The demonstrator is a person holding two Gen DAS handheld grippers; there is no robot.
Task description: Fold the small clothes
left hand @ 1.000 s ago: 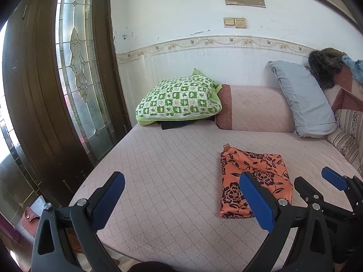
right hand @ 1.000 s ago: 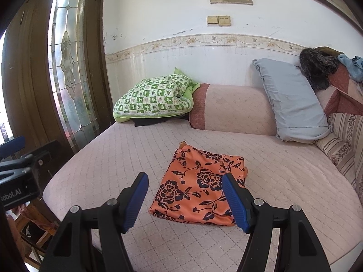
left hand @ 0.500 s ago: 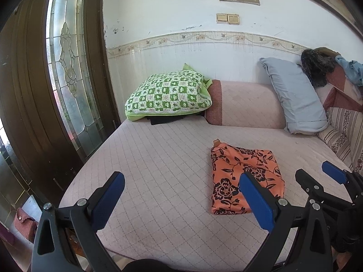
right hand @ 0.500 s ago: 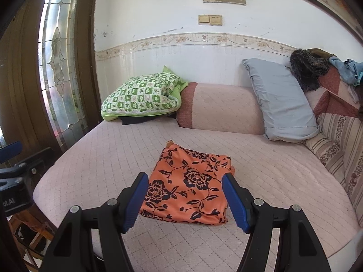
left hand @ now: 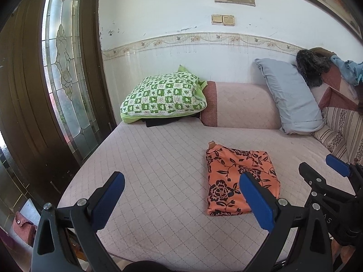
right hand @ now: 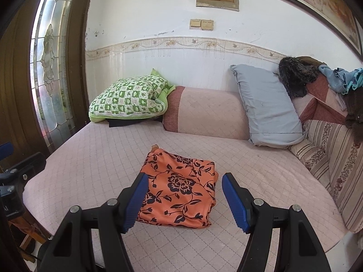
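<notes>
A folded orange cloth with black flowers (left hand: 238,181) lies flat on the pink quilted bed (left hand: 158,170); it also shows in the right wrist view (right hand: 179,190). My left gripper (left hand: 181,201) is open and empty, held above the bed's front edge, left of the cloth. My right gripper (right hand: 185,200) is open and empty, held over the cloth's near edge without touching it. The right gripper also shows at the right edge of the left wrist view (left hand: 326,181).
A green checked pillow (left hand: 163,97), a pink bolster (left hand: 240,104) and a grey pillow (left hand: 292,99) line the far wall. Striped cushions and piled clothes (right hand: 335,149) stand at the right. A wooden door with leaded glass (left hand: 65,68) is at the left.
Both grippers have pulled back and risen a little from the bed, staying open. The folded cloth has not moved.
</notes>
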